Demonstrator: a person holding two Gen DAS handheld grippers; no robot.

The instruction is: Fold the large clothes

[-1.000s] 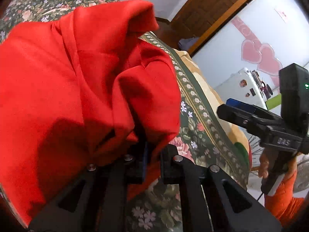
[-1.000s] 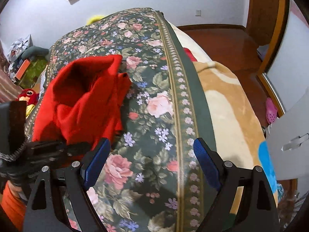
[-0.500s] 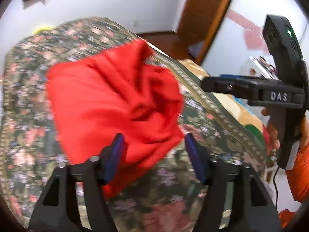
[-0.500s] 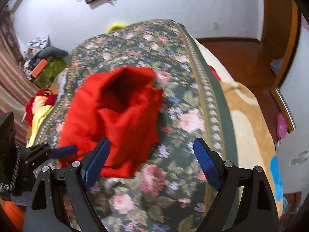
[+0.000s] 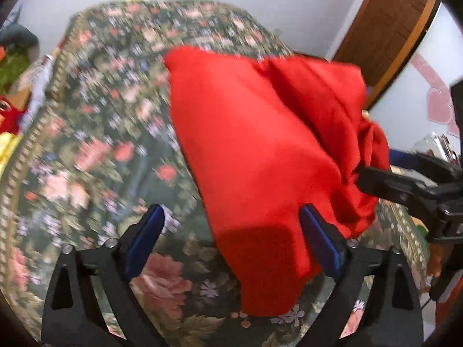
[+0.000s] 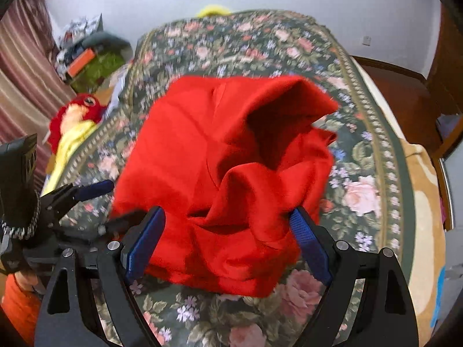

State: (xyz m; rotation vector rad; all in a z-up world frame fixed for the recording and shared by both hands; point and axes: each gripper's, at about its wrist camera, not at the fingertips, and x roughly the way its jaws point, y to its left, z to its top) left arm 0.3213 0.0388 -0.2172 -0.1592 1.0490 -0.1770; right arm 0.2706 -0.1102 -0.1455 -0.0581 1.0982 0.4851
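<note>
A red garment lies in a crumpled heap on the floral bedspread. My left gripper hovers over its near left edge. Its jaws are opening wide, cloth lies between them on the right side, and the pads do not press it. In the right wrist view the same garment fills the middle. My right gripper stands open above its near folded edge, the heap between the fingers but not pinched. The left gripper shows at the left of that view, and the right gripper at the right of the left wrist view.
The bedspread drops off to a tan blanket on the right. A red plush toy and a cluttered green box sit left of the bed. A wooden door stands behind. An orange sleeve holds the left gripper.
The left gripper let go of the red garment, opened wide and drew back. The garment dropped onto the bed. The right gripper swung left until it hung over the heap.
</note>
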